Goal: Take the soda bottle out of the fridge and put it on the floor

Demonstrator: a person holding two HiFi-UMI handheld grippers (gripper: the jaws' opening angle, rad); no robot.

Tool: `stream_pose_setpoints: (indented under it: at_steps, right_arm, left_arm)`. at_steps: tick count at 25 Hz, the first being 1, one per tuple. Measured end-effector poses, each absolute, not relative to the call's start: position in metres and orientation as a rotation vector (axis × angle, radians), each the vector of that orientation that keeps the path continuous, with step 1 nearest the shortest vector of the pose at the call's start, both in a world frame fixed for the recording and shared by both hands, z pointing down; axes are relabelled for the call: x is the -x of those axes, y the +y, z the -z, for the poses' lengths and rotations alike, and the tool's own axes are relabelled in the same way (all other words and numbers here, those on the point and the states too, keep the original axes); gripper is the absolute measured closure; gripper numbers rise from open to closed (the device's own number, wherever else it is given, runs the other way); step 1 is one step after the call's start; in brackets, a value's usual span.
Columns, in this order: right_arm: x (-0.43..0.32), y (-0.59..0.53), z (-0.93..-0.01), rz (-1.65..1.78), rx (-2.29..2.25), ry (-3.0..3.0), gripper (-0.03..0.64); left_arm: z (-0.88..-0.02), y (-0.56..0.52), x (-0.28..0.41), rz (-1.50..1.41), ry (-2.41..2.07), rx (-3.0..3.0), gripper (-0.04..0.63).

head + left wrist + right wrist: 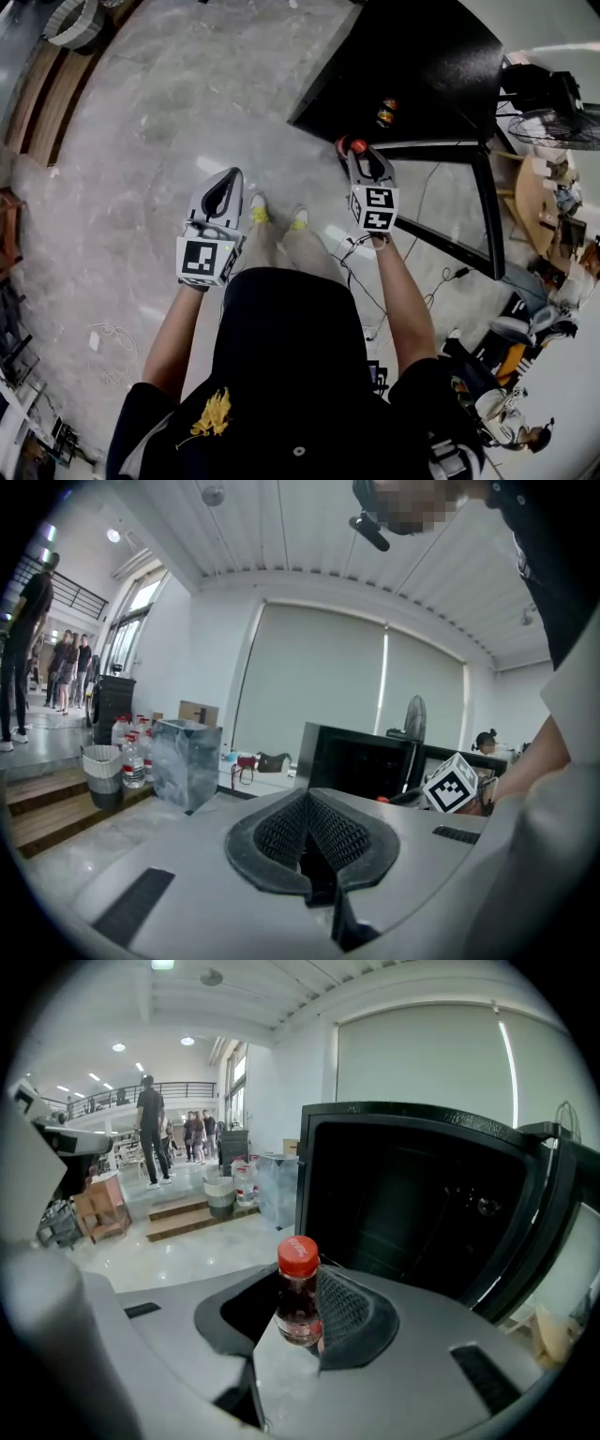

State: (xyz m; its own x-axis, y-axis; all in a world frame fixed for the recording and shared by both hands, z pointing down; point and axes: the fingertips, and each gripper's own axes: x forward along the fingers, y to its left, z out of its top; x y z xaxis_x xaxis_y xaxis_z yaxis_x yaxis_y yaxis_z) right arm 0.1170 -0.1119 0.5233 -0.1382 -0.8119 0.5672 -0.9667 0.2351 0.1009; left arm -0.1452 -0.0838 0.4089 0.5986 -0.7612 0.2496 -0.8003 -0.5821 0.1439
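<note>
Grip check: the soda bottle (299, 1290) was pinched upright between the pads of the right gripper (302, 1321), with the red cap poking up above the fingers. The left gripper (309, 834) was pressed shut on nothing. The open fridge (412, 1204) was seen just ahead of the fingertips, so the floor (169, 122) would likely be reached straight down, with the long axis kept vertical.

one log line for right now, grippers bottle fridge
right gripper: shut on soda bottle | left gripper: shut, empty | fridge: door open | stage: soda bottle out, not yet on floor
</note>
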Motion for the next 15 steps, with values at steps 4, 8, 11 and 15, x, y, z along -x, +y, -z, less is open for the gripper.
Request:
stream_pose_setpoints:
  at_steps: [4,8,11,15]
  right_arm:
    - [-0.118,-0.111,-0.559,-0.396,-1.546,-2.034,0.502]
    - [-0.114,-0.112,-0.607,-0.412,-1.463,-2.088,0.5]
    - [-0.114,-0.113,-0.651,-0.423,-1.423,-2.087,0.501]
    - [-0.113,-0.12,-0.727,-0.441,-1.439,-2.029,0.501]
  left_arm:
    - [-0.416,-0.08,0.134,-0.205,-1.372,-2.553,0.575]
    - [-0.437,-0.077,0.127,-0.215,-1.496,-2.525,0.575]
    - [-0.468,-0.077,0.122,-0.22,-1.543,-2.518,0.575]
    - [-0.53,-0.081,0.122,-0.272,-1.52,-2.521,0.575]
